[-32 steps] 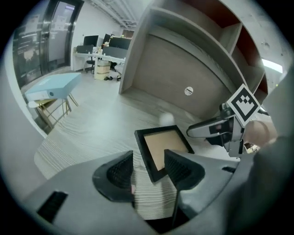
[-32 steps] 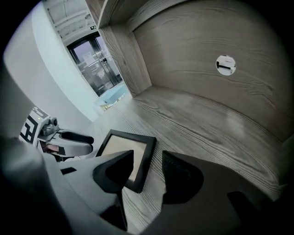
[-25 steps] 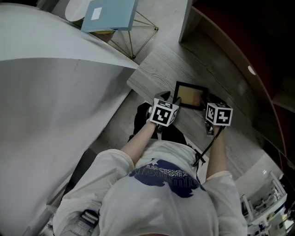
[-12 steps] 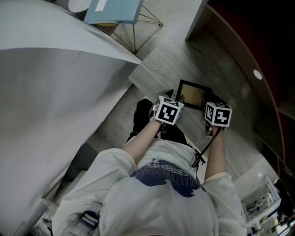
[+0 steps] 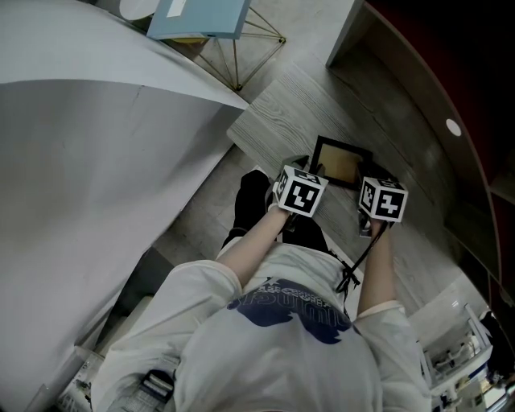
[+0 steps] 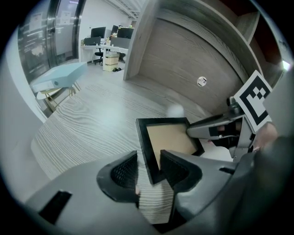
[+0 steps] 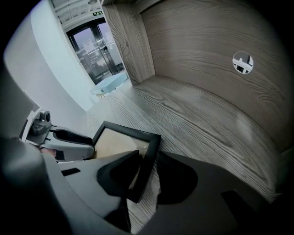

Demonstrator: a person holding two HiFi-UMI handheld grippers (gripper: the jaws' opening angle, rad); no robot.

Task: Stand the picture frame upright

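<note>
A black picture frame [image 5: 341,163] with a tan panel lies flat on the grey wood ledge [image 5: 278,121]. My left gripper [image 5: 304,182] is at its near left corner and my right gripper [image 5: 377,190] at its near right corner. In the left gripper view the frame's left rail [image 6: 148,147] runs between my closing jaws [image 6: 150,170], with a gap still on the left side. In the right gripper view the frame's right rail [image 7: 148,163] stands between my closing jaws [image 7: 149,176], the pads close on either side. Each gripper sees the other across the frame.
A curved wood back wall [image 7: 206,87] with a small round white disc [image 7: 242,62] rises behind the ledge. A white curved wall [image 5: 96,161] fills the left. A light blue box on a gold wire stand [image 5: 211,18] sits at the far left.
Both grippers have moved a little forward over the frame's near corners, the left one more. The frame itself lies where it was.
</note>
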